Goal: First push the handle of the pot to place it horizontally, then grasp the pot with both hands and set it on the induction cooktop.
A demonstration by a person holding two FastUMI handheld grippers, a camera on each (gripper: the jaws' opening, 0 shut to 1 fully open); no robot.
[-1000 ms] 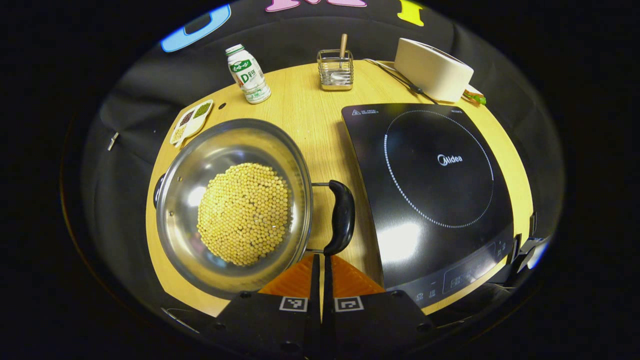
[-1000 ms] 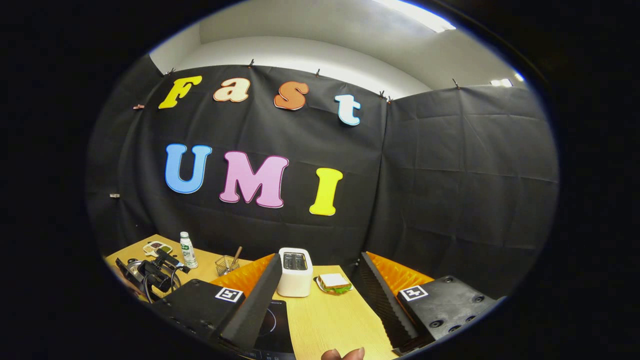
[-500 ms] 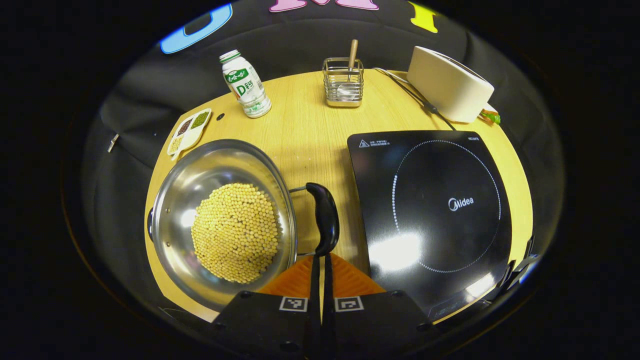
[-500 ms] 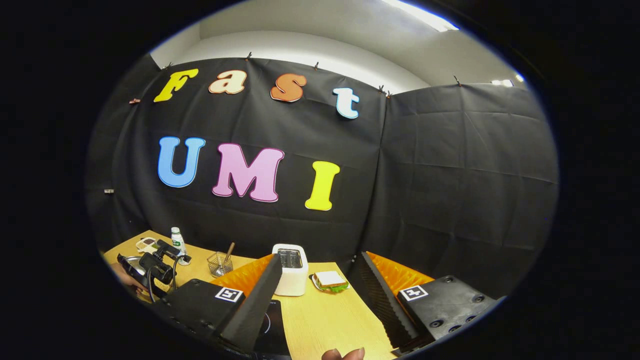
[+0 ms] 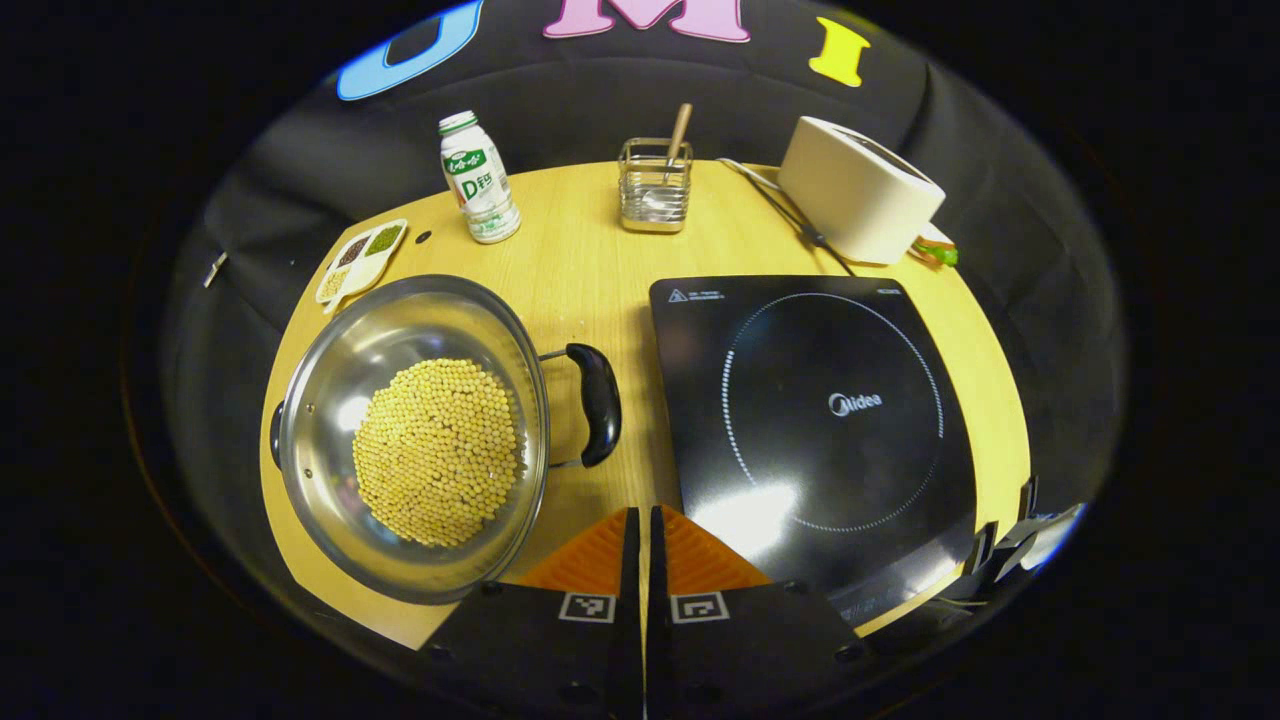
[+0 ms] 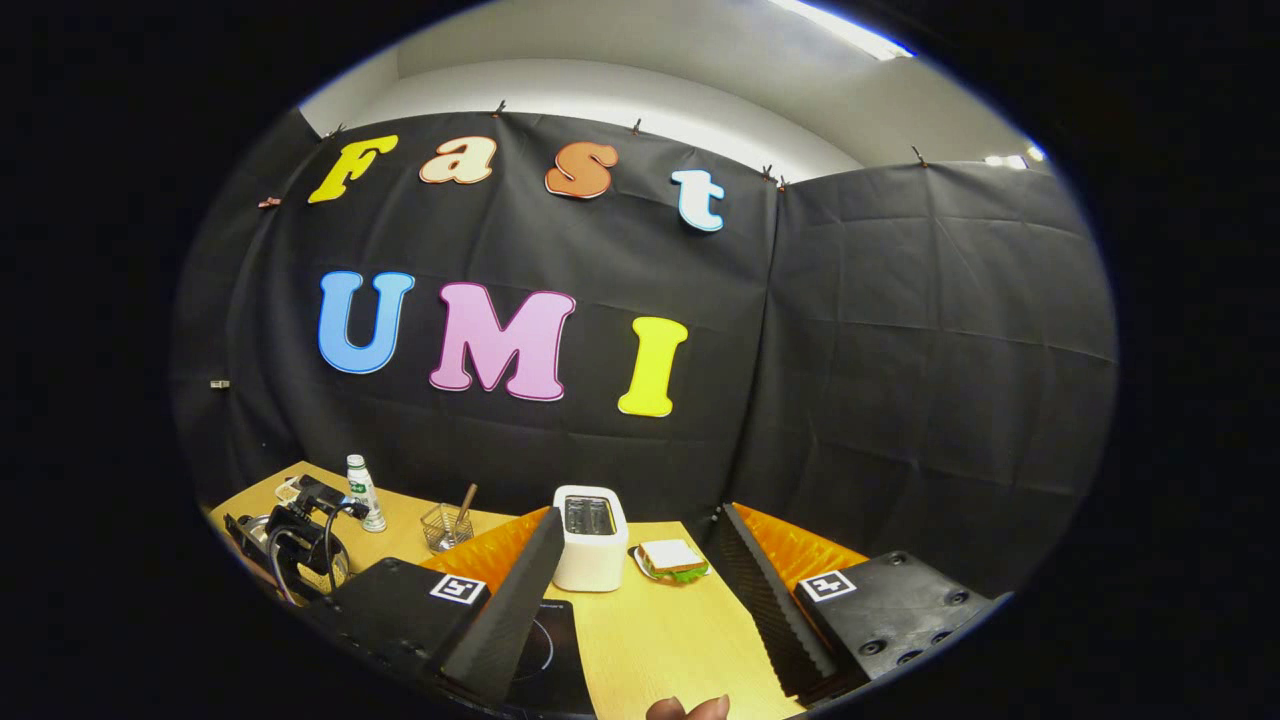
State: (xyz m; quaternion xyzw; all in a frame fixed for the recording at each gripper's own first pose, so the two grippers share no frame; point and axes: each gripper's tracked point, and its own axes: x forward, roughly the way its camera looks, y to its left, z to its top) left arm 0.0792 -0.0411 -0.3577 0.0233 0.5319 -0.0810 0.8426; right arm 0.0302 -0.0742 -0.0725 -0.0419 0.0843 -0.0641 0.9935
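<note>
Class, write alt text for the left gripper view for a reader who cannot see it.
A steel pot holding yellow soybeans sits on a wooden table, its black side handle facing a black induction cooktop. The left gripper, jaws nearly closed, is just in front of the handle. Behind stand a bottle, wire utensil holder and white toaster.

"Midea" on induction cooktop (image 5: 815,420); large "D" on bottle (image 5: 478,190) label; other print unreadable.
</note>
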